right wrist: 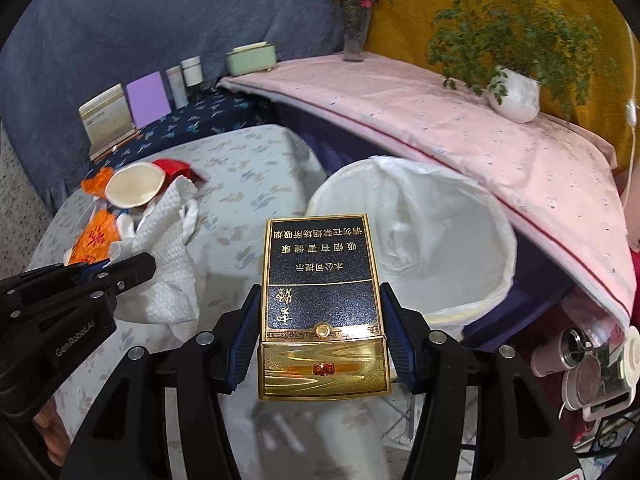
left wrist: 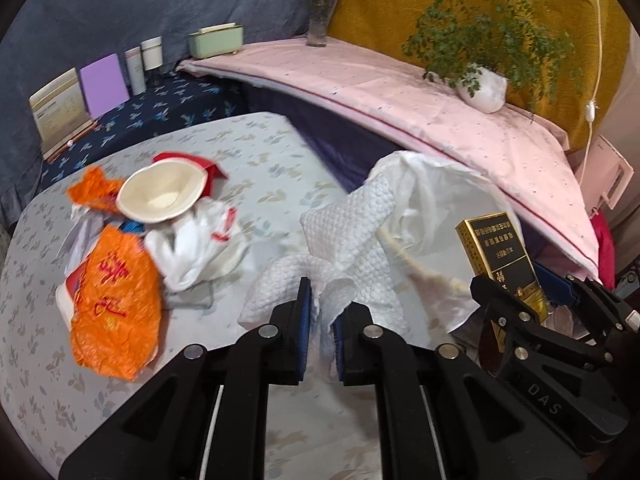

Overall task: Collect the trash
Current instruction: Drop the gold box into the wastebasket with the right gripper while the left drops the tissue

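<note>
My left gripper (left wrist: 320, 312) is shut on a white embossed paper towel (left wrist: 348, 236) and holds it above the table's right edge, near the bin. My right gripper (right wrist: 318, 312) is shut on a black and gold cigarette box (right wrist: 320, 300), held upright just in front of the white-lined trash bin (right wrist: 420, 236). The box also shows in the left wrist view (left wrist: 500, 256), and the towel in the right wrist view (right wrist: 168, 248). On the table lie an orange wrapper (left wrist: 116, 300), a white paper bowl (left wrist: 162, 192), a white plastic bag (left wrist: 200, 240) and a red piece (left wrist: 208, 164).
The table has a grey leaf-print cloth (left wrist: 256, 148). Behind it a dark blue shelf (left wrist: 168, 104) holds cards, jars and a green box. A pink-covered ledge (left wrist: 400, 92) carries a vase and a potted plant (left wrist: 480, 84). Cups and bottles (right wrist: 588, 364) stand low at right.
</note>
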A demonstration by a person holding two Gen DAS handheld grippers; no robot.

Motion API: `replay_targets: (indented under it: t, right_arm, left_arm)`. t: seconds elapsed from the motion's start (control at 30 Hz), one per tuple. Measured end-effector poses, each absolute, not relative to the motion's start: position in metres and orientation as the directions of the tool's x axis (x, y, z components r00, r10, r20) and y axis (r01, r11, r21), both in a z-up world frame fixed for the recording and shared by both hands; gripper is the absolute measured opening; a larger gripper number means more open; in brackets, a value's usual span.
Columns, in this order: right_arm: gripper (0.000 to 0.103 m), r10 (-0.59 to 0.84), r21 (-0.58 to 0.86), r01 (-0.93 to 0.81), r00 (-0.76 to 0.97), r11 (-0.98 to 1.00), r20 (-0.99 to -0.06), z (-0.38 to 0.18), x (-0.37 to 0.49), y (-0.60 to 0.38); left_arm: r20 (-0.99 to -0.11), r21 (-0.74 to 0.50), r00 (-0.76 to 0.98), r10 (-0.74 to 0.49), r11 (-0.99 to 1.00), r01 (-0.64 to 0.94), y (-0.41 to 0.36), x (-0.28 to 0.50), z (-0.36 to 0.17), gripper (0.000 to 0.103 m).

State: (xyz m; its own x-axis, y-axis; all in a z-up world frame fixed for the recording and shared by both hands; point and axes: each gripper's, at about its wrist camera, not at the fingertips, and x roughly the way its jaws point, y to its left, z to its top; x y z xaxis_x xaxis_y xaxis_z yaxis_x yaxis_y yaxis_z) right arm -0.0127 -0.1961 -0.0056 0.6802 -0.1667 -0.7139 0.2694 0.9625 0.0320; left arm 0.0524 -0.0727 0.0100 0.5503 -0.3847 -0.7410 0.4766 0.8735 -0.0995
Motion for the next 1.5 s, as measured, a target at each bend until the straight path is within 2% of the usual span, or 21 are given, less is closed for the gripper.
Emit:
replay_targets:
  t: [0.27, 0.53, 0.57, 0.6, 0.63, 0.67, 0.7, 0.77, 1.0, 1.17, 1.5]
  right_arm:
    - [0.055, -0.260, 0.024, 0.379, 0.677, 0.925, -0.689, 0.004, -0.011, -0.252]
    - [0.055, -0.262, 0.081, 0.443, 0.657, 0.893, -0.707, -0.001, 0.010, -0.304]
    - [0.055, -0.261, 0.085, 0.448, 0.653, 0.890, -0.711, -0.003, 0.015, -0.308]
    - [0.055, -0.259, 0.087, 0.451, 0.648, 0.888, -0.716, -0.004, 0.018, -0.311]
    - [0.056, -0.260, 0.088, 0.456, 0.645, 0.886, -0.718, -0.005, 0.022, -0.314]
    - [0.056, -0.268, 0.087, 0.465, 0.643, 0.881, -0.718, -0.004, 0.025, -0.316]
    - [0.056, -0.275, 0.087, 0.471, 0.644, 0.878, -0.714, -0.003, 0.025, -0.317]
    - [0.058, -0.283, 0.089, 0.476, 0.652, 0.875, -0.704, 0.001, 0.026, -0.317]
    - [0.061, -0.291, 0.081, 0.464, 0.672, 0.882, -0.681, 0.014, 0.028, -0.304]
    - [0.062, -0.271, 0.085, 0.431, 0.697, 0.898, -0.664, 0.024, 0.025, -0.281]
    - [0.062, -0.181, 0.094, 0.314, 0.739, 0.945, -0.649, 0.034, 0.036, -0.212]
  left_arm:
    - [-0.710, -0.107, 0.525, -0.470, 0.808, 0.579, -0.136, 0.062, 0.025, 0.010]
    - [-0.719, -0.148, 0.465, -0.517, 0.767, 0.624, -0.181, 0.084, 0.017, 0.012]
    - [-0.722, -0.151, 0.463, -0.514, 0.770, 0.620, -0.183, 0.087, 0.016, 0.016]
    - [-0.725, -0.150, 0.467, -0.506, 0.778, 0.611, -0.184, 0.090, 0.015, 0.028]
    - [-0.724, -0.153, 0.471, -0.504, 0.783, 0.603, -0.185, 0.093, 0.016, 0.035]
    - [-0.720, -0.151, 0.482, -0.499, 0.791, 0.593, -0.184, 0.095, 0.017, 0.049]
    - [-0.713, -0.149, 0.496, -0.495, 0.798, 0.583, -0.181, 0.096, 0.019, 0.057]
    - [-0.699, -0.147, 0.517, -0.494, 0.806, 0.573, -0.175, 0.096, 0.022, 0.066]
    - [-0.700, -0.134, 0.551, -0.454, 0.842, 0.523, -0.148, 0.099, 0.024, 0.073]
    - [-0.697, -0.151, 0.579, -0.424, 0.875, 0.460, -0.109, 0.100, 0.024, 0.074]
    - [-0.700, -0.131, 0.643, -0.312, 0.940, 0.314, -0.020, 0.104, 0.021, 0.081]
